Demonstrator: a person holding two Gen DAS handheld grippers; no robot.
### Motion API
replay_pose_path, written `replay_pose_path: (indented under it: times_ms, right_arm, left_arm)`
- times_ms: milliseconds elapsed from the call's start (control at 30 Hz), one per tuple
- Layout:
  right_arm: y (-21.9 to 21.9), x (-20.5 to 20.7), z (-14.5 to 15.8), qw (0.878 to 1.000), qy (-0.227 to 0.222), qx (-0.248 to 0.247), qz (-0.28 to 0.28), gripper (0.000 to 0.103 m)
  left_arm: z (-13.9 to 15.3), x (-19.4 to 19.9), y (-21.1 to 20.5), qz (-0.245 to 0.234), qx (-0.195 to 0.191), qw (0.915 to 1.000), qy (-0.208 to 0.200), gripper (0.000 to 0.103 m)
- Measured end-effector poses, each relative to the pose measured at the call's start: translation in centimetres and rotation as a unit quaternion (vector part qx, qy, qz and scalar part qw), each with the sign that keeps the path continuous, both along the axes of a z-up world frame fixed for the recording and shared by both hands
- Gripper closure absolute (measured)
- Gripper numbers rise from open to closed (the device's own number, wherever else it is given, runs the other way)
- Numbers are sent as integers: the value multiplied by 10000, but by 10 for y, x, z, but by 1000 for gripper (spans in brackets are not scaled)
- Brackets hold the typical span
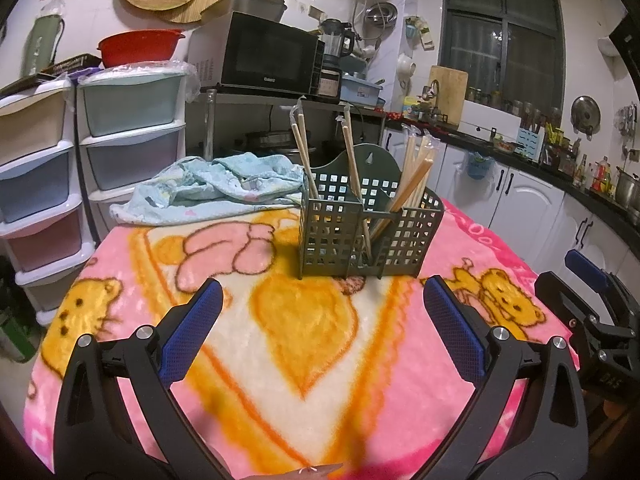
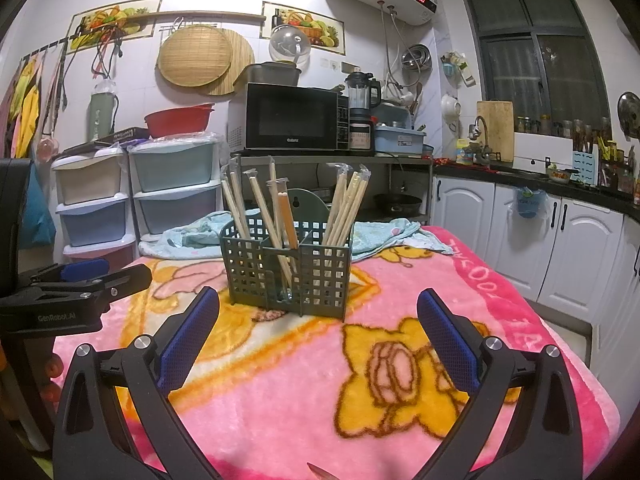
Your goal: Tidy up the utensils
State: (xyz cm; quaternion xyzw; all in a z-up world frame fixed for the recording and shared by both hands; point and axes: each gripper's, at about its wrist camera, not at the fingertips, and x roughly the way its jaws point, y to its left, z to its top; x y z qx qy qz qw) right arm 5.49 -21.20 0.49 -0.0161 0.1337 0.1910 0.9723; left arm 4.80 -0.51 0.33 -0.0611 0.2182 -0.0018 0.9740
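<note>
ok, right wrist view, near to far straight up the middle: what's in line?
right gripper, open, nothing in it → pink cartoon blanket → green slotted utensil caddy holding wrapped chopsticks → crumpled light-blue cloth → metal rack → black microwave → wall.

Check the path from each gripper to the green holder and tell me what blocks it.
Nothing visible does. Only bare blanket lies between the open right gripper and the holder, and between the open left gripper and the holder. The chopsticks already stand inside it.
</note>
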Motion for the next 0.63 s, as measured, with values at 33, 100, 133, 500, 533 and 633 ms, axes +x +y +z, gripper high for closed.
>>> replay_pose_path:
  times_ms: [33,100,133,500,533,633]
  right_arm:
    - [0,0,0,10000,1,-4,-4,6]
    - [-1,0,0,10000,-4,3,-24,6]
    - [-2,0,-1,10000,-3,4,-42,6]
    - [-53,71,-3,9902,1149,-45,-789,6]
    - [-65,98,-12,9805,1626,-354,-1043,6]
    - [-90,151,-45,9495,2684,-839,-1393,6]
  left_arm:
    - [-1,0,-1,-1,2,10000,7,11]
    - [-1,0,-1,8,14,10000,17,11]
    - [-1,0,0,8,-4,10000,15,11]
    - [-5,44,53,496,212,9959,727,10]
    - [-8,55,64,702,330,9929,905,10]
    - [-27,93,101,1077,415,9824,1468,10]
